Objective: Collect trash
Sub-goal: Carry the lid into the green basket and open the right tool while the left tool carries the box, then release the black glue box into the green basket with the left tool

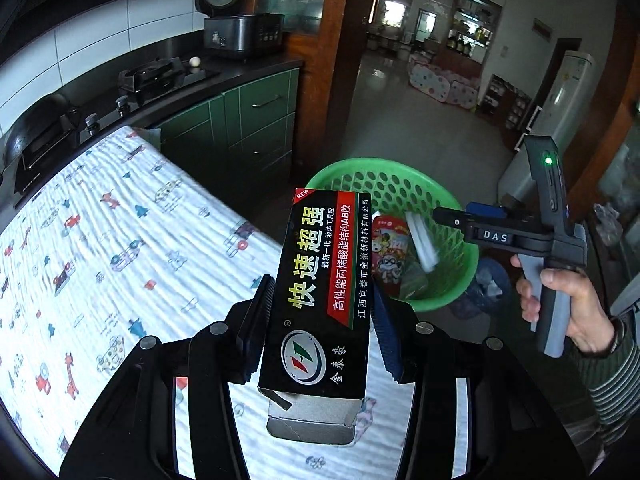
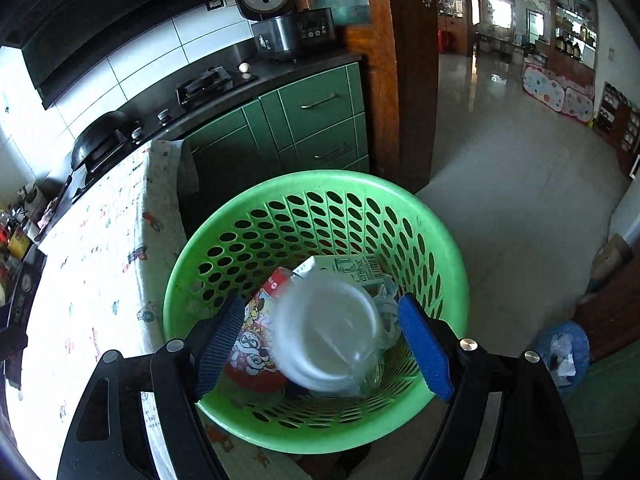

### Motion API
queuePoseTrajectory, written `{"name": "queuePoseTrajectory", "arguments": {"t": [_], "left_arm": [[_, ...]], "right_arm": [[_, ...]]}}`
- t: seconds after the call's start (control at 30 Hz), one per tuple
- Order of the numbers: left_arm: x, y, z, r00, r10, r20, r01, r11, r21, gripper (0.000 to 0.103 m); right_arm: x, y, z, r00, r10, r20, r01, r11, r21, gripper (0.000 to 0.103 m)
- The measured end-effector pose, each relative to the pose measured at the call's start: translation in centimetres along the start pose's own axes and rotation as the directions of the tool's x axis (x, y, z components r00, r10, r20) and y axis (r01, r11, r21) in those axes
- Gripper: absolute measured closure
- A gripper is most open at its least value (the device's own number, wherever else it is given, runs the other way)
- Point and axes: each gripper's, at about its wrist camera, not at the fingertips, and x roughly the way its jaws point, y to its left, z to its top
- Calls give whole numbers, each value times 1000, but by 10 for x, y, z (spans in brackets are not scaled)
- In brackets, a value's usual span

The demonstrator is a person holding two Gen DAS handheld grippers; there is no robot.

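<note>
My left gripper (image 1: 320, 320) is shut on a black glue carton (image 1: 320, 280) with Chinese print, held over the table edge and pointing toward a green perforated basket (image 1: 456, 200). My right gripper (image 2: 320, 340) is open above the same basket (image 2: 192, 280). A blurred white round plastic lid (image 2: 332, 332) is between and below its blue pads, apart from them, over the basket. In the basket lie a red cartoon snack packet (image 2: 252, 340) and a white carton (image 2: 348, 268). The right gripper (image 1: 452, 216) also shows in the left wrist view over the basket.
A table with a patterned white cloth (image 1: 100, 260) lies left of the basket. Behind it are a stove (image 1: 152, 76), a rice cooker (image 1: 240, 28) and green cabinets (image 1: 260, 120). A blue bag (image 2: 560, 348) lies on the floor to the right.
</note>
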Motion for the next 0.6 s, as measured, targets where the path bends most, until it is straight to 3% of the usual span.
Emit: {"name": "queuePoseTrajectory", "arguments": {"t": [0.6], "left_arm": [[85, -42, 62, 1000, -9, -22, 10, 998, 65, 55]], "right_arm": [[-39, 3, -18, 999, 14, 32, -11, 996, -90, 26]]}}
